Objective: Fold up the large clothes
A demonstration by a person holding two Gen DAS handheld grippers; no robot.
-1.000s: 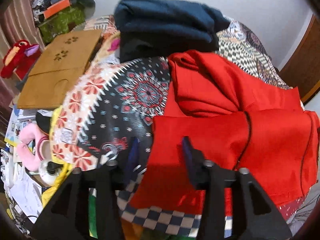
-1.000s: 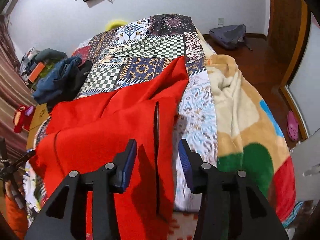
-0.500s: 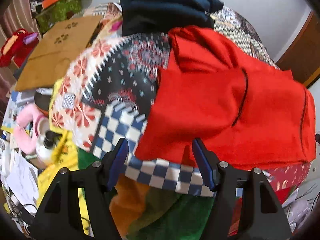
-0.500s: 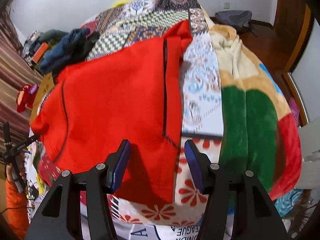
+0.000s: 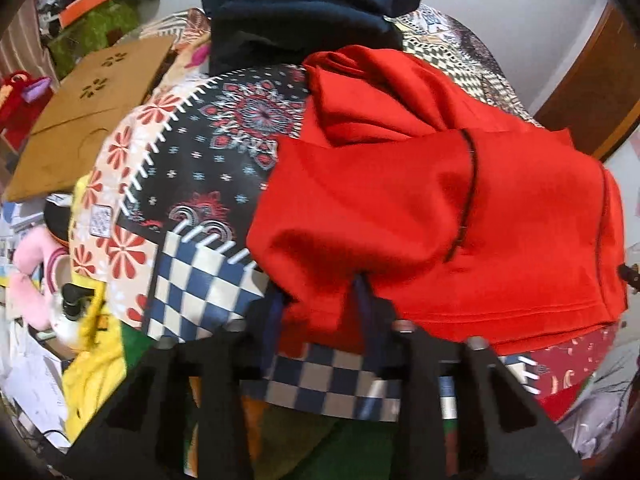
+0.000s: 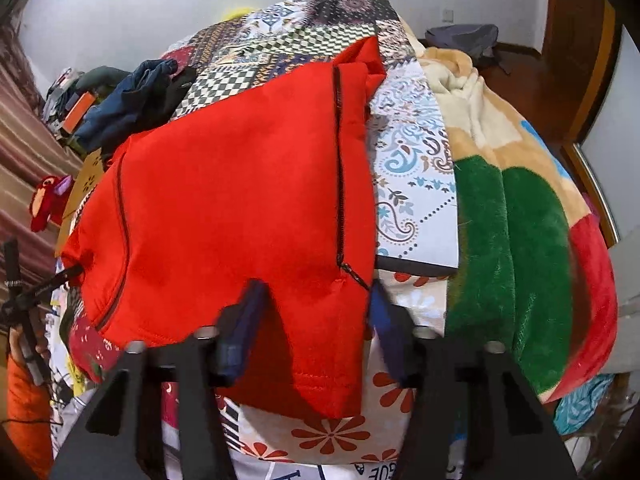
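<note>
Red zip-up fleece jacket (image 5: pixel 400 208) spread over patchwork quilt (image 5: pixel 192 184). Near-left hem corner between left gripper (image 5: pixel 318 312) fingers, narrowly parted. Near-right corner inside right gripper (image 6: pixel 316 320), wider apart.

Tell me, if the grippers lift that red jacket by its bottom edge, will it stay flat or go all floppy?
Probably floppy: the red jacket already bunches into soft folds near its top and drapes over the patchwork bedspread. It looks thick, so likely a bit heavy. The middle would probably sag between the left gripper and right gripper.
</note>
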